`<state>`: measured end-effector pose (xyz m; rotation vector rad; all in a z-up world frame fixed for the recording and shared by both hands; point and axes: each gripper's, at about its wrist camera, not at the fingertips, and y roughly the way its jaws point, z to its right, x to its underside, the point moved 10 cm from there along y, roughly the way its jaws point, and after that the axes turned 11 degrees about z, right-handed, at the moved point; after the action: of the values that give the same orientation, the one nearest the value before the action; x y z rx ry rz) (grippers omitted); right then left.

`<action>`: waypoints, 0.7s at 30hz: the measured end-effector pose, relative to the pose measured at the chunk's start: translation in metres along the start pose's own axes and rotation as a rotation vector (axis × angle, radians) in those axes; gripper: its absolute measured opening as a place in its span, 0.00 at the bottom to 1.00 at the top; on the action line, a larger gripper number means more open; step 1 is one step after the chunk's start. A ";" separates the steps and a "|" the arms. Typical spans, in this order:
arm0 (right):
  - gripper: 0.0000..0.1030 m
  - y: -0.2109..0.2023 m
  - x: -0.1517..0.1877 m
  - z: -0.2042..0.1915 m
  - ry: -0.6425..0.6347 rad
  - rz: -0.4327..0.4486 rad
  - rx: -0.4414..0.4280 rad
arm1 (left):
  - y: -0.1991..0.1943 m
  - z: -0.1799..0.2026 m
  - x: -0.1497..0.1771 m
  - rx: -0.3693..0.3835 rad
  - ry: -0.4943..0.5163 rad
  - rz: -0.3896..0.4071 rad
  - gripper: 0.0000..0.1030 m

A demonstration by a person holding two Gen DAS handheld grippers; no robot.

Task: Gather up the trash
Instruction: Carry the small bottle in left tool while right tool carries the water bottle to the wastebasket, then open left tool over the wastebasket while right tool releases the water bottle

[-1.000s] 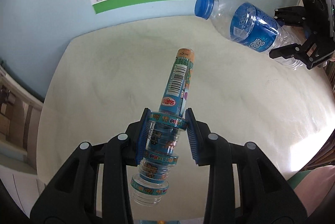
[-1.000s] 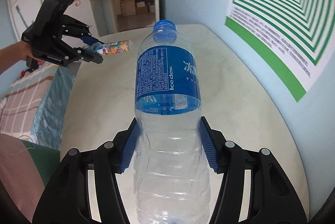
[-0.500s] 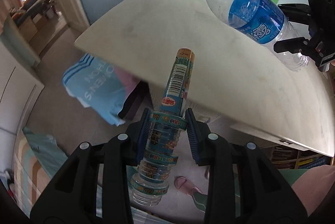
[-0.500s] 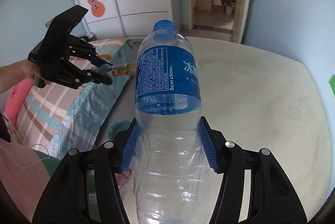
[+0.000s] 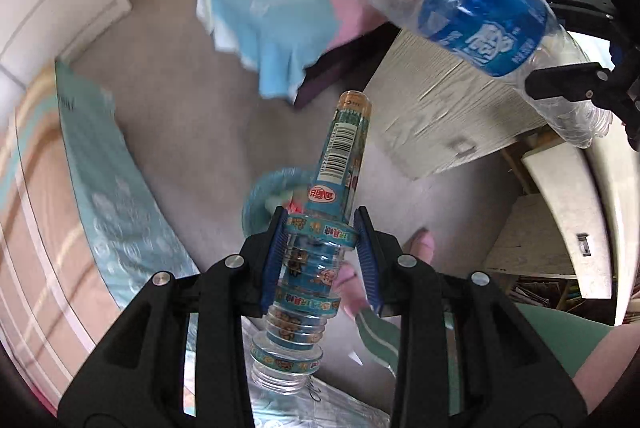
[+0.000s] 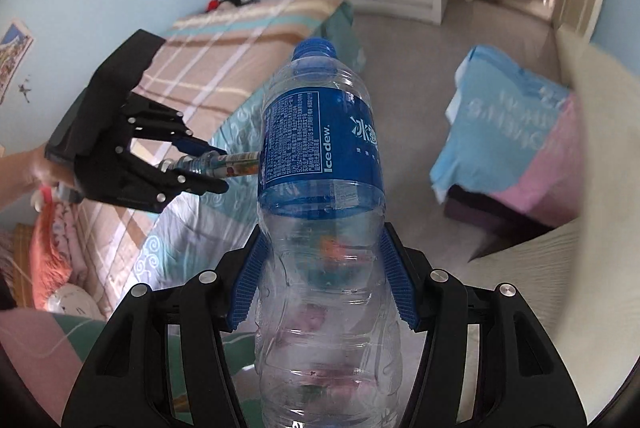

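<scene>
While left tongs (image 5: 320, 252) clamp the tube (image 5: 340, 164), right tongs (image 6: 322, 280) grip the bottle (image 6: 320, 156) — both empty.

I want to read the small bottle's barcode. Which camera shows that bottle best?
The left wrist view: the small bottle lies lengthwise between the left gripper fingers, barcode facing the camera. In the right wrist view it is small, distant and partly hidden behind the water bottle.

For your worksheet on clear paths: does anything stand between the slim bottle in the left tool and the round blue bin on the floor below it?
Nothing visible does. The slim bottle hangs over the bin, with only bare floor around it.
</scene>
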<state>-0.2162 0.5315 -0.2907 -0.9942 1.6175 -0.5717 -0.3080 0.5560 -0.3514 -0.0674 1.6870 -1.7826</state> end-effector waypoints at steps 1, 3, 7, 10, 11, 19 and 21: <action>0.56 0.018 0.004 0.000 0.016 -0.032 -0.004 | 0.008 -0.007 0.008 0.001 -0.018 -0.014 0.31; 0.56 0.054 0.018 0.000 0.046 -0.097 -0.012 | 0.032 -0.018 0.025 0.008 -0.054 -0.043 0.31; 0.56 0.122 0.057 0.008 0.124 -0.234 -0.015 | 0.074 -0.034 0.057 0.026 -0.099 -0.093 0.31; 0.56 0.163 0.086 0.016 0.179 -0.314 -0.008 | 0.107 -0.044 0.076 0.034 -0.123 -0.124 0.31; 0.56 0.180 0.098 0.021 0.199 -0.347 0.000 | 0.117 -0.048 0.082 0.032 -0.130 -0.135 0.31; 0.59 0.253 0.143 0.027 0.242 -0.469 0.020 | 0.188 -0.072 0.113 0.005 -0.235 -0.211 0.33; 0.59 0.268 0.146 0.027 0.242 -0.480 0.008 | 0.201 -0.072 0.117 -0.015 -0.232 -0.228 0.62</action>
<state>-0.2800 0.5552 -0.5891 -1.3602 1.5835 -1.0552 -0.3462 0.5740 -0.5915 -0.4724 1.5746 -1.8452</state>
